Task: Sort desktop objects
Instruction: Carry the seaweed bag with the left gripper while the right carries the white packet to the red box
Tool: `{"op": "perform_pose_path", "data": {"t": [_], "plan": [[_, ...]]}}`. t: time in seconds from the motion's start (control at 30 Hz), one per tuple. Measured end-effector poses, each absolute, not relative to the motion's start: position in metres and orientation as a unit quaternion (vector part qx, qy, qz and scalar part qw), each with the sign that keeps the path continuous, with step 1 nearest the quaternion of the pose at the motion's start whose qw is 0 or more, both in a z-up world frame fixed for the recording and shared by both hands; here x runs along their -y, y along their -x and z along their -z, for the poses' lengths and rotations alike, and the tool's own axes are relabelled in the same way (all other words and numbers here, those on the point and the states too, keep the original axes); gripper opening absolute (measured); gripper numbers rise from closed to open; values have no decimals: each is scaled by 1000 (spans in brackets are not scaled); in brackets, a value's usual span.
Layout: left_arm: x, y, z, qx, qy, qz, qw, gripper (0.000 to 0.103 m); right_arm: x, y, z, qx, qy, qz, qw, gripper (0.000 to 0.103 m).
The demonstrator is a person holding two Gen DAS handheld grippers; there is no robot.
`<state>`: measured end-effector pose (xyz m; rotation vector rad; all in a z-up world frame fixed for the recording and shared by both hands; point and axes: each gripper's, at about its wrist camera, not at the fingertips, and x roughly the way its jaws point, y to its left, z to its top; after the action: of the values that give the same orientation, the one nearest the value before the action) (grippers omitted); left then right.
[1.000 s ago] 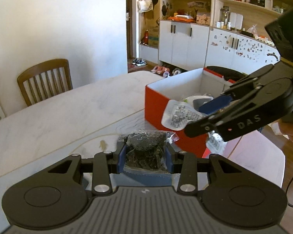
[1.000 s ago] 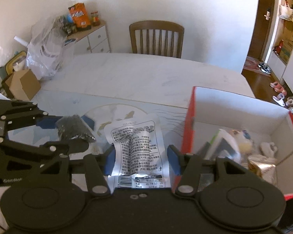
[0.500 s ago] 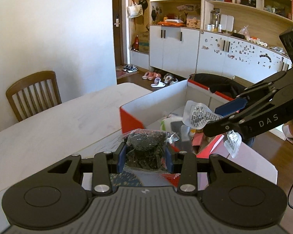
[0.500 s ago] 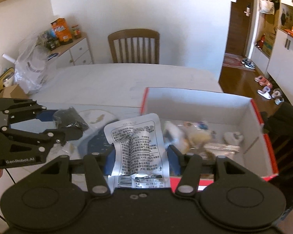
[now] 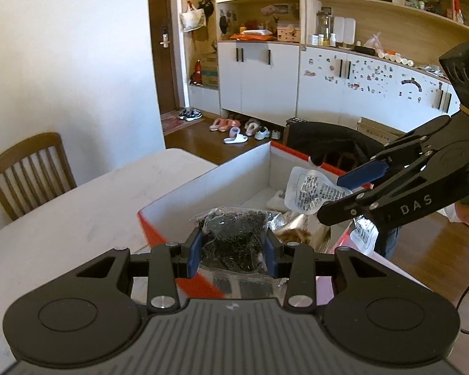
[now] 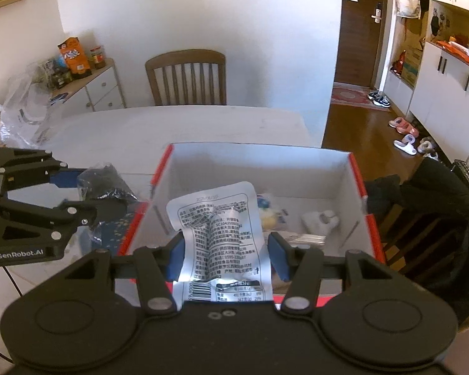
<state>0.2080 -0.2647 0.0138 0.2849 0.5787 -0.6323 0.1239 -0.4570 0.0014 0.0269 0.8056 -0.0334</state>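
A: Clear plastic, dark bits inside: the left claw (image 5: 233,251) is clamping that clear bag (image 5: 234,234), carrying it over the box's near rim.

B: And the right claw (image 6: 226,257) is pinching the silver pouch (image 6: 222,234) above the red box (image 6: 358,187), probably for dropping in.

A: Earlier both were hanging over the desk (image 6: 178,125); now they're over the box.

A red box (image 6: 372,228) with white inner walls, a silver pouch (image 6: 222,234) printed with black text, and a clear bag (image 5: 234,237) of black bits are seen.
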Motion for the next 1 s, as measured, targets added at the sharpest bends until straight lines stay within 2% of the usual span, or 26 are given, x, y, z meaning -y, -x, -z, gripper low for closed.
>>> {"op": "perform_pose_path", "data": {"t": [0.5, 1.0], "plan": [[327, -275, -11, -319, -168, 311, 879, 38, 504, -155, 17, -393, 7, 45, 918, 55], [363, -327, 32, -389, -195, 287, 854, 38, 515, -192, 63, -432, 30, 45, 900, 55]]}}
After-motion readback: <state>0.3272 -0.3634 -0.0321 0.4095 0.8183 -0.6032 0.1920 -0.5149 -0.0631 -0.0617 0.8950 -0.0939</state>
